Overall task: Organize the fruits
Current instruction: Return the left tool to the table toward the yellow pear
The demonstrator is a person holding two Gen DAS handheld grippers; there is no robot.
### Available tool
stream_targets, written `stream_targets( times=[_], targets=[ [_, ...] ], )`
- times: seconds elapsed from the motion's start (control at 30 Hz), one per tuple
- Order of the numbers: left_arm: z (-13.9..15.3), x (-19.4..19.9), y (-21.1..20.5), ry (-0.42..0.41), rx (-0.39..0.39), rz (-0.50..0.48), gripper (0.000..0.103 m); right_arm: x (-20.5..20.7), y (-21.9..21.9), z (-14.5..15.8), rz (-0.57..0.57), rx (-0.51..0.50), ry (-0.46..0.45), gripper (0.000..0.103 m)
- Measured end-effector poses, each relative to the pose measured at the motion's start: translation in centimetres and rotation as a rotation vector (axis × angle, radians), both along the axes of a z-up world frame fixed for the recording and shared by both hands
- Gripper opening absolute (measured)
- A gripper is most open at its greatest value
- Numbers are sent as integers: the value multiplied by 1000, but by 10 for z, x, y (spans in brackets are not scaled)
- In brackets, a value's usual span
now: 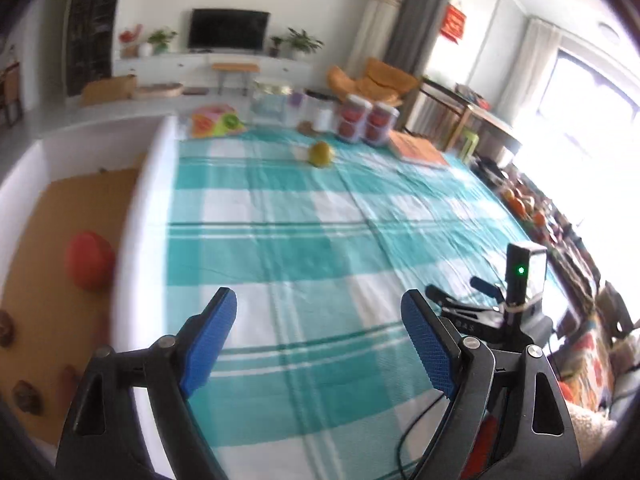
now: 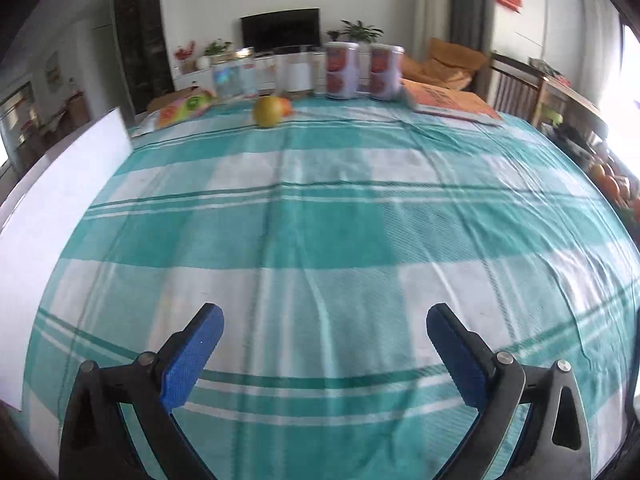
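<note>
A yellow-green fruit (image 1: 321,153) lies far off on the teal checked tablecloth (image 1: 300,240), and shows in the right wrist view (image 2: 267,111) with an orange-red fruit (image 2: 285,107) just behind it. A white box (image 1: 140,208) stands at the table's left; a red fruit (image 1: 89,266) and small brown fruits (image 1: 26,398) lie on its brown floor. My left gripper (image 1: 320,322) is open and empty above the cloth beside the box. My right gripper (image 2: 325,332) is open and empty over the near cloth; it also shows at the right of the left wrist view (image 1: 460,298).
Two jars with red contents (image 2: 362,70), clear containers (image 2: 236,78), a colourful fruit-printed pack (image 2: 184,108) and an orange book (image 2: 448,102) line the table's far edge. The white box wall (image 2: 64,208) stands at left. Oranges (image 1: 520,204) sit off the right edge.
</note>
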State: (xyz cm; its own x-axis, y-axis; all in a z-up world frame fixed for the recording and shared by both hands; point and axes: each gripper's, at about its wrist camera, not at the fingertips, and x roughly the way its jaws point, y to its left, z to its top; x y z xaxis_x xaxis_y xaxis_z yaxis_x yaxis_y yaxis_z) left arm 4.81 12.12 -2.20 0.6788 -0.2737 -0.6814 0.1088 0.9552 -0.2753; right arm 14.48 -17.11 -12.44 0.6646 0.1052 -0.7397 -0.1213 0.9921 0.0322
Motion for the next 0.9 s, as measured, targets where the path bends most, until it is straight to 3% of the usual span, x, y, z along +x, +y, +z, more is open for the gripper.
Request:
stream_targets(
  times=[0.1, 0.2, 0.47, 0.6, 0.73, 0.9],
  targets=[
    [-29, 27, -36, 62, 8, -58, 86, -7, -20, 1, -64, 66, 17, 101],
    [-48, 44, -60, 97, 64, -46, 86, -8, -13, 1, -69, 24, 1, 101],
    [-69, 84, -77, 99, 166, -8, 86, 3, -14, -13, -74, 63, 73, 101],
    [-72, 108, -72, 94, 141, 32, 86, 6, -18, -17, -76, 97, 95, 102],
    [-77, 146, -63, 70, 83, 97, 86, 8, -11, -18, -70, 57, 107, 103],
    [-97, 215, -54, 123, -13, 143, 86, 8, -9, -19, -67, 38, 113, 103]
  ],
)
